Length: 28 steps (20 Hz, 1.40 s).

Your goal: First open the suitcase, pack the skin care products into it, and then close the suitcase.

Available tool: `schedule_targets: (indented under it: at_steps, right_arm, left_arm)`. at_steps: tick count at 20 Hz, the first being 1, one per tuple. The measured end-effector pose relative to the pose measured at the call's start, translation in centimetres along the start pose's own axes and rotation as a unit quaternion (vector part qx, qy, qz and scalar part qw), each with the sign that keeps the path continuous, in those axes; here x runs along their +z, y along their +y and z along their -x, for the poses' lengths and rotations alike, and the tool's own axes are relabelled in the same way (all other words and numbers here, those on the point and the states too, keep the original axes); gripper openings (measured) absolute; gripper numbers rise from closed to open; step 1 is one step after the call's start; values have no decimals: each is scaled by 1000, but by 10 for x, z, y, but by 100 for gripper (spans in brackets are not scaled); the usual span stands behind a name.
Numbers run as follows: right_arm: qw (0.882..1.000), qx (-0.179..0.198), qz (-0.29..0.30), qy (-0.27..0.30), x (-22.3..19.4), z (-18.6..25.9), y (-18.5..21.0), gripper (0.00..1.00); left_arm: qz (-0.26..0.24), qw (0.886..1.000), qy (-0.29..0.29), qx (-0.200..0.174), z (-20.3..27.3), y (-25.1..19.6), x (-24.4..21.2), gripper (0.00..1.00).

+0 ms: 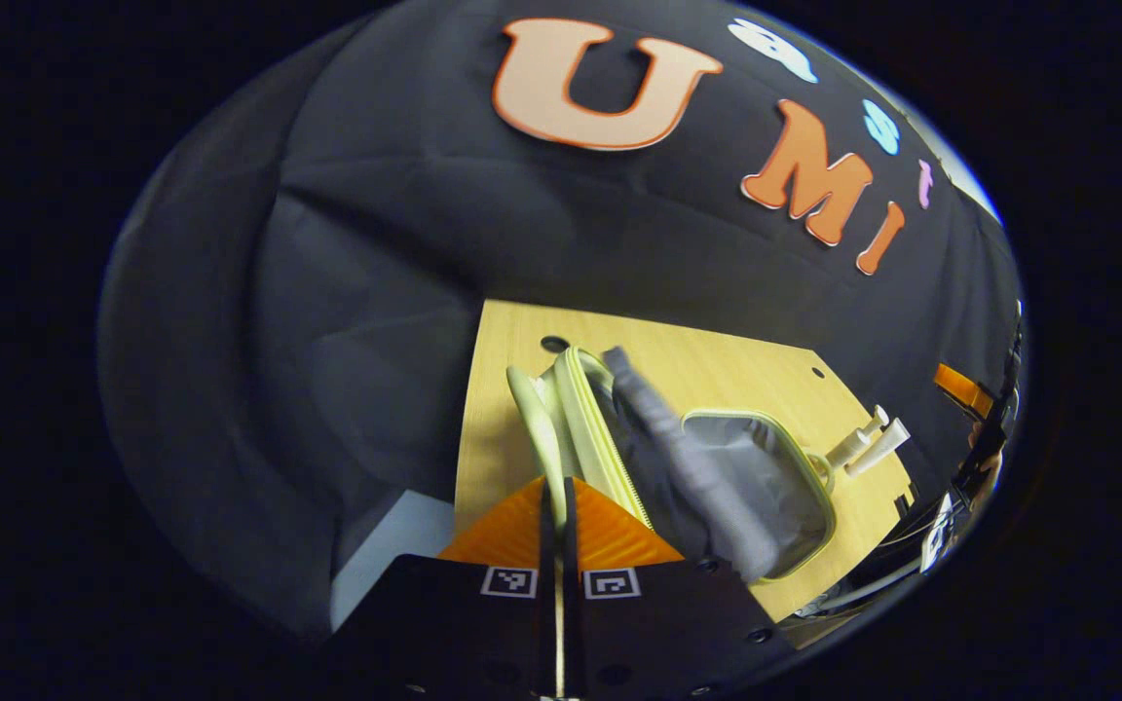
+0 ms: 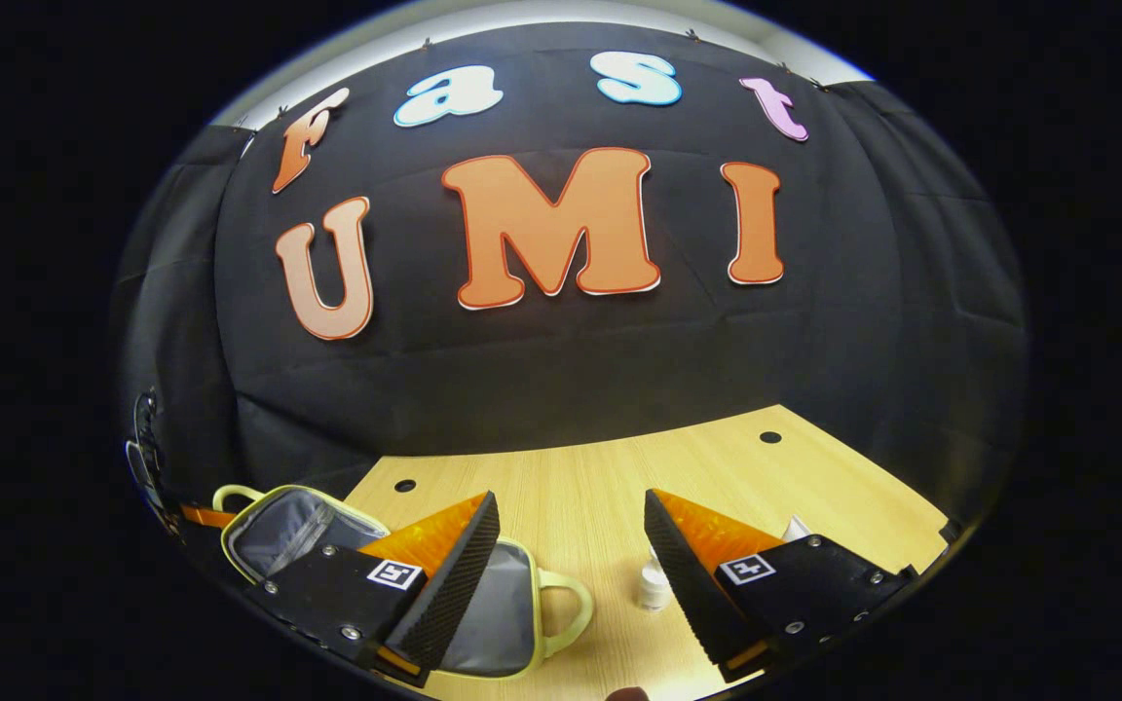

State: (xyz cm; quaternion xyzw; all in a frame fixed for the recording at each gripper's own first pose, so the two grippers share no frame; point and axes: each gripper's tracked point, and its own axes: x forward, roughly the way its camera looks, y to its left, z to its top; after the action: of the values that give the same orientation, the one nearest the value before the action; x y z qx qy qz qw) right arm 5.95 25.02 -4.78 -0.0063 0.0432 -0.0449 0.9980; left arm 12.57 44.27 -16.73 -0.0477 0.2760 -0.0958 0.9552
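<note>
In the left gripper view we see our left tool with its two fingers pressed close together, right at the edge of the suitcase lid; we cannot tell if they pinch it. The suitcase lies open on the desk, with white tubes just beside its handle.

In the right gripper view our right tool is wide and holds nothing. The open suitcase sits to the left, and a small white bottle stands near one finger.

loc: recording booth/lab | evid: black cloth wall, light wood table w/ drilled holes
</note>
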Motion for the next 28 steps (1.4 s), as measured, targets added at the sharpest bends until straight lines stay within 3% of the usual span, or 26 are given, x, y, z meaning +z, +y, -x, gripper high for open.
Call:
schedule_targets:
  at_steps: [4, 8, 10, 12, 14, 17, 19, 21, 28]
  right_arm:
    - [1000, 1, 0, 6, -12, 1, 8, 95]
    - [1000, -6, 9, 13, -21, 3, 5, 95]
    - [1000, -8, 14, 13, -23, 4, 0, 95]
    - [1000, -16, 16, 13, -23, 2, -8, 95]
    - [999, -24, 15, 14, -23, -1, -18, 100]
    - [999, -32, 17, 19, -23, -2, -36, 95]
    - [999, -38, 24, 23, -20, -5, -51, 95]
    - [999, -39, 29, 22, -13, -9, -69, 95]
    - [998, -31, 38, 32, -4, -30, -147, 95]
  left_arm:
    - [46, 999, 17, -9, -20, 34, -48, 4]
    - [74, 996, 49, 10, -43, 57, -90, 2]
    - [54, 995, 69, 43, -47, 73, -105, 16]
    - [40, 995, 70, 53, -46, 77, -108, 39]
    - [18, 994, 58, 91, -45, 91, -99, 39]
    - [1, 988, 13, 155, -30, 104, -68, 100]
    - [-11, 985, -37, 170, -16, 86, -33, 99]
    - [-25, 985, -78, 155, -6, 42, 0, 98]
    - [-118, 970, -167, 130, 1, -170, 83, 98]
